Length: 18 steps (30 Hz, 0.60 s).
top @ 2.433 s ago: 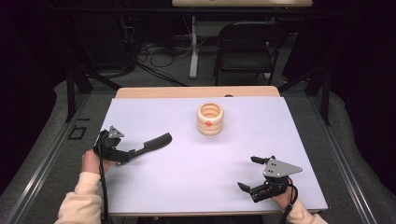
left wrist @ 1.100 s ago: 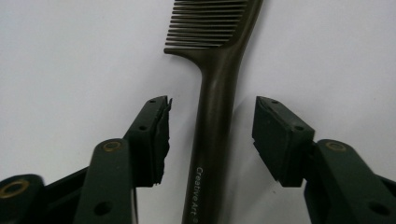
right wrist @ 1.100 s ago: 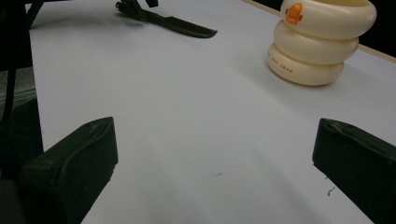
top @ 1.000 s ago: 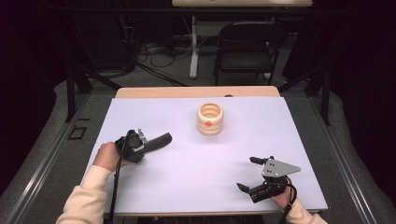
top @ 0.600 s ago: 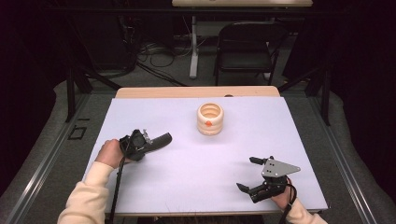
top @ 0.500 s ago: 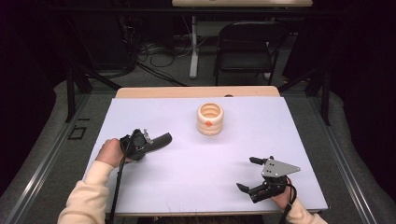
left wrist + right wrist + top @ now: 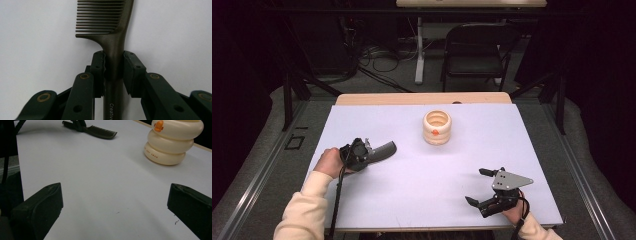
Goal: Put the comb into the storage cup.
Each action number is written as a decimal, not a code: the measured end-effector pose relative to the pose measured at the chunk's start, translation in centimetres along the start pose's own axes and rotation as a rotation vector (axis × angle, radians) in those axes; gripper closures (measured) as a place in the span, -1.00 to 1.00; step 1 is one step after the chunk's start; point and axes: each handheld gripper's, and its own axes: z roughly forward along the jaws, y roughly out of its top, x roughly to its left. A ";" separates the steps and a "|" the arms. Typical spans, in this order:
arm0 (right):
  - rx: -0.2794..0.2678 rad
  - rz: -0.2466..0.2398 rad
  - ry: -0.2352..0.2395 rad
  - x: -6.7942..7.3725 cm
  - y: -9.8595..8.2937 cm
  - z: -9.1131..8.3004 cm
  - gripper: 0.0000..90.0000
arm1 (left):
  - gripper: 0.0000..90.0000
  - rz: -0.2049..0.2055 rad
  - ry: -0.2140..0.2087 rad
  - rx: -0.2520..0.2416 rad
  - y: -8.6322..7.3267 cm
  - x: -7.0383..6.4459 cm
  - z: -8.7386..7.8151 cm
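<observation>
A dark comb (image 7: pixel 384 148) lies low over the white table top (image 7: pixel 412 200) at the left, teeth end pointing right. My left gripper (image 7: pixel 371 153) is shut on its handle. The left gripper view shows both pads of that gripper (image 7: pixel 114 67) pressed against the comb (image 7: pixel 120 37) just below the teeth. A cream ringed holder (image 7: pixel 437 127) with an orange mark stands at the table's middle back. My right gripper (image 7: pixel 475 186) stands open near the front right edge with nothing between its jaws. From the right gripper (image 7: pixel 117 202) I see the comb (image 7: pixel 100 131) and the holder (image 7: pixel 172 142) far off.
A black folding chair (image 7: pixel 474 50) and floor cables (image 7: pixel 377 55) lie beyond the table's far wooden edge (image 7: pixel 422 98). Dark metal frame rails (image 7: pixel 262 165) run along both sides of the table.
My left hand has rolled over and slid right along the comb's handle, closer to the teeth. The comb has barely shifted. The right gripper has stayed put.
</observation>
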 end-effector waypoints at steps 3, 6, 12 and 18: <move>-0.001 0.001 -0.001 0.0 0.0 0.0 -1.00 | 0.60 -0.012 0.006 -0.005 -0.1 0.0 0.0; 0.000 0.001 -0.003 0.0 0.0 0.0 -1.00 | 0.60 -0.020 0.017 -0.007 -0.2 -0.1 -0.1; 0.000 0.001 -0.004 0.0 0.0 0.0 -1.00 | 0.60 -0.055 0.019 -0.038 -0.8 0.0 -0.4; 0.000 -0.002 -0.005 0.0 0.0 0.0 -1.00 | 0.60 -0.080 0.006 -0.068 -1.0 -0.1 -0.8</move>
